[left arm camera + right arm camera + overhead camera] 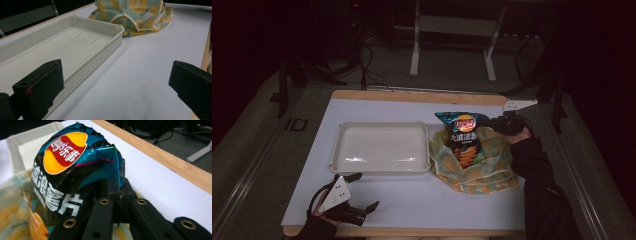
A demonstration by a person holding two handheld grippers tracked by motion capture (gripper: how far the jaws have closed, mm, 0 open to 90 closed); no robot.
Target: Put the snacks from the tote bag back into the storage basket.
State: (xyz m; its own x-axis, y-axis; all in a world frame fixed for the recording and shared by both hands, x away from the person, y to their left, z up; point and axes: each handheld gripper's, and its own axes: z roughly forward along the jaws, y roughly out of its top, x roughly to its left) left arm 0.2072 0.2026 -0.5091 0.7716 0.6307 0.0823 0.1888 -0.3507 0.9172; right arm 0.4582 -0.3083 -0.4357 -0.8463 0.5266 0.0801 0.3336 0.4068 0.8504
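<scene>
A teal and black chip bag (463, 137) (75, 167) with a red and yellow logo stands half out of a yellow-green patterned cloth bag (474, 162) (132, 13) on the right of the table. My right gripper (497, 123) (119, 187) comes in from the right and is shut on the chip bag's top edge. At the table's front left my left gripper (362, 192) (115, 87) rests open, with nothing between its jaws, just in front of a cream plastic tray (379, 147) (75, 42).
The white tabletop (422, 200) has a wooden far edge (417, 96) (162, 155). The tray lies just left of the cloth bag. Beyond the table stand dark floor, cables and a metal frame's legs (414, 55).
</scene>
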